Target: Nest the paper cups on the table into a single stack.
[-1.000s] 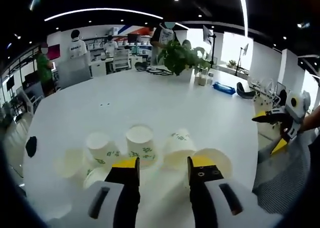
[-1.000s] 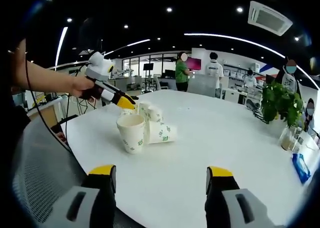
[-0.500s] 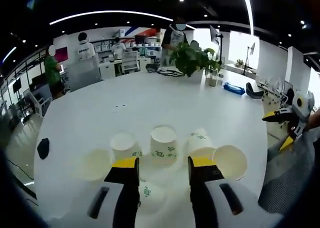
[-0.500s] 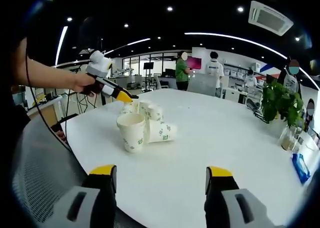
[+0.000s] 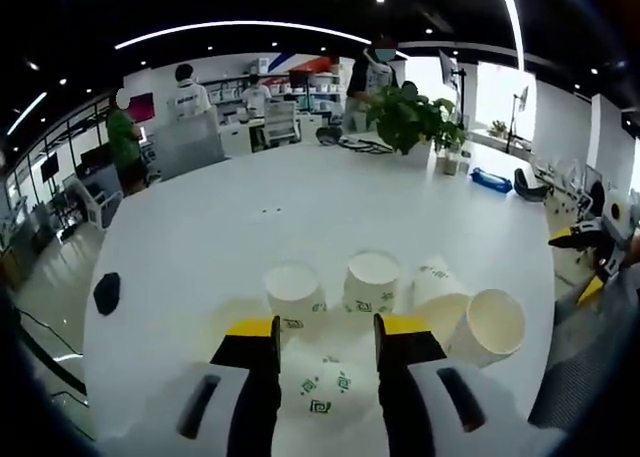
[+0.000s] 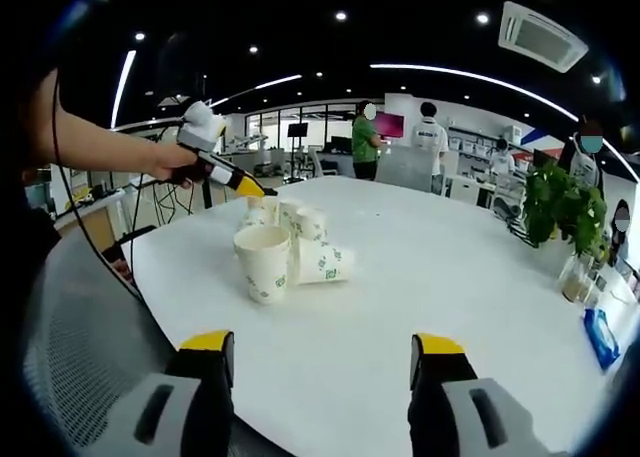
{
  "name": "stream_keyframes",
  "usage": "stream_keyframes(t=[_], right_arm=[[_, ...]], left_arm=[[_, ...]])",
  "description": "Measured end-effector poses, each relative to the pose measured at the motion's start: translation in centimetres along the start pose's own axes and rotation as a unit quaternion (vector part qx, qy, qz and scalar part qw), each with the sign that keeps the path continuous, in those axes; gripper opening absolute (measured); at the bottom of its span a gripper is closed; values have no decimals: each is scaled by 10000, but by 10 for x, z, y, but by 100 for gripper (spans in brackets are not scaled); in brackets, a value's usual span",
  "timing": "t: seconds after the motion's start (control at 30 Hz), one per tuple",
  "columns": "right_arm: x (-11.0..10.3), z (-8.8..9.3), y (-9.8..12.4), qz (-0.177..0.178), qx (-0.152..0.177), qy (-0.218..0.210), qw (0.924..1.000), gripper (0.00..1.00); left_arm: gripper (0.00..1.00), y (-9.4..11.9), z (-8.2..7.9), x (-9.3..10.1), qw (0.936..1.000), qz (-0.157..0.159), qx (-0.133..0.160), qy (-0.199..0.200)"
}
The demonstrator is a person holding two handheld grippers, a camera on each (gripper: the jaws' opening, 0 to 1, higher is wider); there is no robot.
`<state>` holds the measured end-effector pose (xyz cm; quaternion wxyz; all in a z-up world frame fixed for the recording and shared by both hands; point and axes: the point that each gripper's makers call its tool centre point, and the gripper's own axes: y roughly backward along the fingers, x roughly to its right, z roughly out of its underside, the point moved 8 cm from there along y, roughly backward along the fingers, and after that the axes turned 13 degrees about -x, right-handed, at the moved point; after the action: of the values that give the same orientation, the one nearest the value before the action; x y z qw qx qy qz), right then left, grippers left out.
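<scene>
In your left gripper view, your left gripper (image 5: 325,327) hangs above the near edge of the white surface (image 5: 300,207) with its jaws parted and nothing between them. A paper cup (image 5: 322,389) lies on its side just under the gap. Beyond the tips, two cups stand upside down side by side: one (image 5: 296,294) on the left, one (image 5: 372,282) on the right. Further right, a cup (image 5: 436,287) lies tipped over, touching another cup (image 5: 488,327) whose open mouth faces you. A small dark object (image 5: 106,292) sits near the surface's left edge, well apart from the cups. A potted plant (image 5: 408,122) stands at the far side. Your right gripper (image 5: 590,242) shows at the right edge, off the surface.

In your right gripper view, your right gripper (image 6: 318,349) is spread wide and holds nothing, well short of the cups. One cup (image 6: 262,264) stands upright, mouth up, with a cup (image 6: 322,262) lying against it. Your hand (image 6: 180,160) holds the left gripper (image 6: 245,186) just above the cluster; you cannot tell its jaw state from here.
</scene>
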<state>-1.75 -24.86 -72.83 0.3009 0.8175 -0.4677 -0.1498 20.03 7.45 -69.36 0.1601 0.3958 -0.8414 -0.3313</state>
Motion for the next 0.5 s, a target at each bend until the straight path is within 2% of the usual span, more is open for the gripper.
stream_keyframes(t=[0.2, 0.5], right_arm=[[-1, -1, 0, 14, 13, 18, 10000, 72], [-1, -1, 0, 26, -10, 7, 10000, 72]], left_arm=[[34, -6, -1, -15, 9998, -207, -42, 8], [23, -20, -1, -33, 9992, -158, -234, 276]])
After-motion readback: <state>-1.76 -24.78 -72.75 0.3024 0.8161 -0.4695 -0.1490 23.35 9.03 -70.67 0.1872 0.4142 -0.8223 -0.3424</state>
